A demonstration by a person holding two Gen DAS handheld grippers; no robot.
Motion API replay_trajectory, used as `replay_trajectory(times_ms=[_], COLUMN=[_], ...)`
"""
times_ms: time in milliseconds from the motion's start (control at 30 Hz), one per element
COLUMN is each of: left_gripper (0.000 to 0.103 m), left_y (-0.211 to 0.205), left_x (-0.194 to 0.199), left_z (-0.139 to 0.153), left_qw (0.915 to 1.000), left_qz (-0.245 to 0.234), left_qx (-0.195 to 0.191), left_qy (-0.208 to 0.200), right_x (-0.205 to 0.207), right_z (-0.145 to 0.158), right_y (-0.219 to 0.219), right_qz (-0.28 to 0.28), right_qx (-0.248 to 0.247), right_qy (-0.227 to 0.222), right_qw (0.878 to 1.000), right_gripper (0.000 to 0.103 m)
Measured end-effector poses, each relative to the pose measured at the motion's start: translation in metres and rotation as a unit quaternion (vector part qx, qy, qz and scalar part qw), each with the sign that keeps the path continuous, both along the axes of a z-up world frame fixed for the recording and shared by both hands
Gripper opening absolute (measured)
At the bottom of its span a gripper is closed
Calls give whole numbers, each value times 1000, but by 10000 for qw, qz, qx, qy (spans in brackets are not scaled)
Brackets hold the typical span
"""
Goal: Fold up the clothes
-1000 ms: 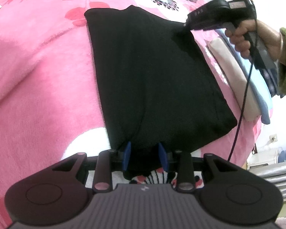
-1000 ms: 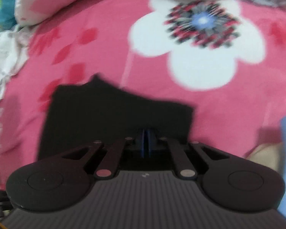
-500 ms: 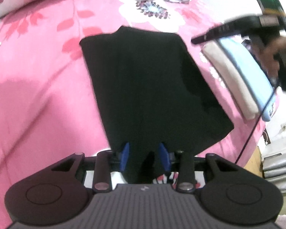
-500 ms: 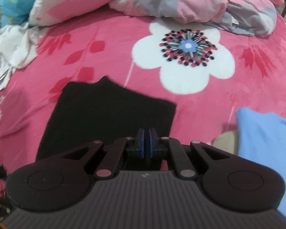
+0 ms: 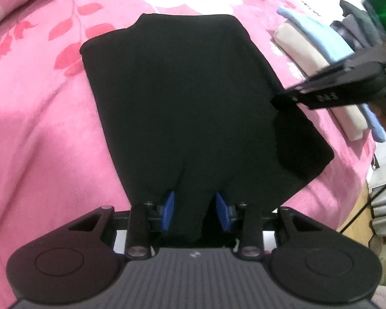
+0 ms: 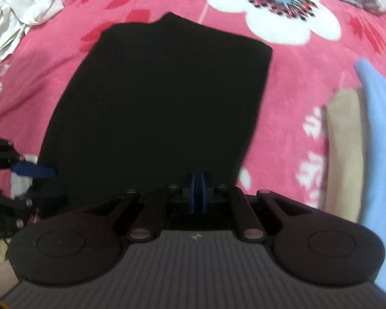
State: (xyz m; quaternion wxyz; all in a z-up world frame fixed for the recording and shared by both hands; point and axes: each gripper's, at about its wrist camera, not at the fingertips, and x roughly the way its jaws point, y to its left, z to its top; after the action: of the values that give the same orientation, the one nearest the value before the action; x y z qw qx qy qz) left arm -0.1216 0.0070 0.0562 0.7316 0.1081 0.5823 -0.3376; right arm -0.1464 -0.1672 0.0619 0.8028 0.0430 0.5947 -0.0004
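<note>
A black garment (image 5: 182,113), folded into a plain, smooth oblong, is lying on a pink flowered blanket (image 5: 38,128), its long axis running straight away from the left gripper (image 5: 196,209). Its near hem is being pinched there between part-open blue pads. The right gripper (image 6: 198,193), nearly closed on the right edge, is now sitting nearer than before.

Legible markings: few. On the side of the right gripper (image 5: 329,95), seen in the left wrist view, pale characters are printed that may read "0 4 5", too blurred for certainty. A small pale logo mark is carried on each gripper's ribbed grey housing; no letters can be read in it.
</note>
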Motion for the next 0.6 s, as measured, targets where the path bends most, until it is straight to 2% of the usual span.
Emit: replay_trajectory(times_ms=[133,267,467,600], left_gripper=[37,37,37,37], left_y=[0,0,-3,-4], left_x=[3,4,7,8], left_z=[0,-2,-5,-5], left_qw=[9999,9999,9998,9997], left_qz=[66,83,97,92], left_qx=[-20,-37,-15,-18], left_qy=[97,118,179,207], right_x=[-14,-18,-3,-2], right_z=[7,21,33,24], right_y=[-9,-18,6,14], right_qz=[-266,-631,-280,-234], right_qx=[-192,-52,154,258], right_qy=[307,174,-172,-35], right_qw=[9990,9978,9993,9994], right_gripper=[4,4,4,4])
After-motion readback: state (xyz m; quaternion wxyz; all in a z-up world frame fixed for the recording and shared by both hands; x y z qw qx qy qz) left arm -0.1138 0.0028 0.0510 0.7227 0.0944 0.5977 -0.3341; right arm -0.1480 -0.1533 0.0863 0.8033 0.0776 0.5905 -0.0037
